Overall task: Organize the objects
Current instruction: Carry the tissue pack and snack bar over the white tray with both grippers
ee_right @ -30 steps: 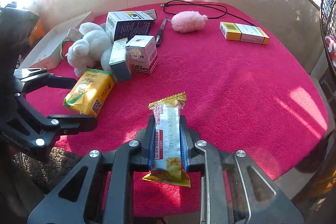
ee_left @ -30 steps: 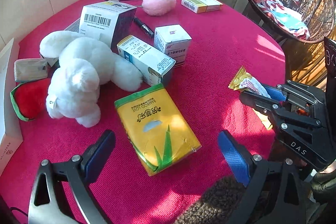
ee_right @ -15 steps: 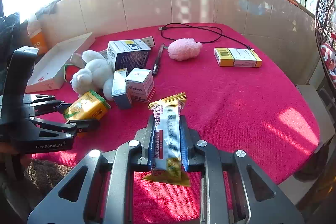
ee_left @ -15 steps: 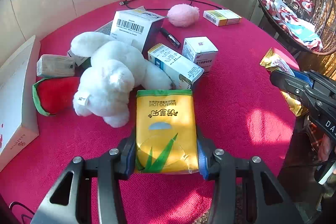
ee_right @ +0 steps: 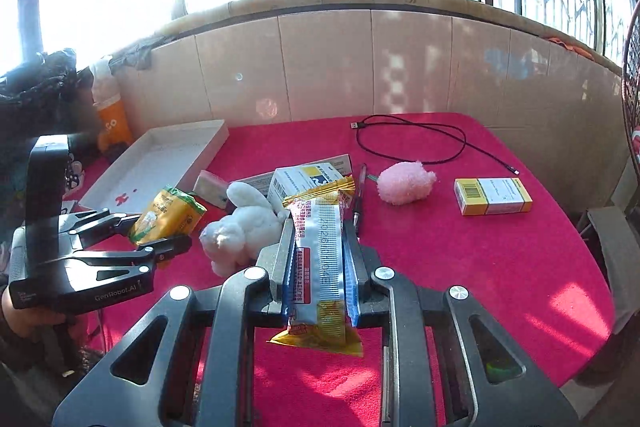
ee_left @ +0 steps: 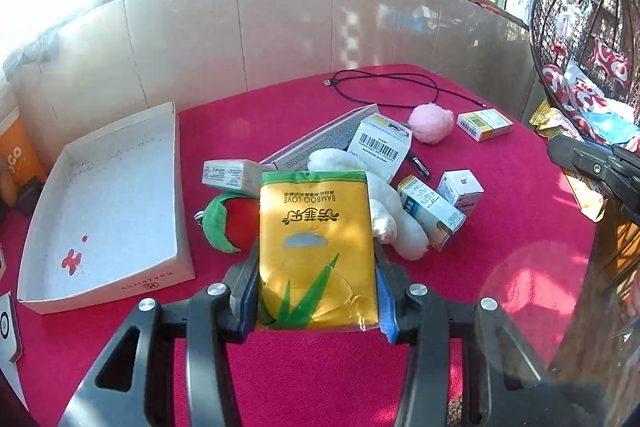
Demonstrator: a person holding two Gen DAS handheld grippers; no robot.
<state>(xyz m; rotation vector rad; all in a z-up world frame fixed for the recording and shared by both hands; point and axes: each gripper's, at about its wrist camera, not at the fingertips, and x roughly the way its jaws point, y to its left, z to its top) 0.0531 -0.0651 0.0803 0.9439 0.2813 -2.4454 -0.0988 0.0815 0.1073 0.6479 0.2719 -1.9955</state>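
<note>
My left gripper [ee_left: 316, 291] is shut on a yellow tissue pack [ee_left: 316, 247] and holds it above the red table; the pack also shows in the right wrist view [ee_right: 166, 215]. My right gripper [ee_right: 318, 267] is shut on a yellow-and-white snack bar [ee_right: 318, 259], held above the table's front part. A white open box [ee_left: 108, 203] lies at the left. A white plush rabbit [ee_right: 240, 231], a red plush strawberry [ee_left: 232, 223] and several small cartons [ee_left: 432, 211] lie in the middle.
A pink fluffy toy [ee_right: 406, 183], a yellow-white carton [ee_right: 494, 195], a pen [ee_right: 358, 203] and a black cable [ee_right: 412, 143] lie on the far right half. A tiled wall runs behind the table. A wicker hanging chair [ee_left: 584, 39] is at the right.
My left gripper closed on the tissue pack, lifted it off the table and swung towards the white box. My right gripper rose a little, still holding the snack bar.
</note>
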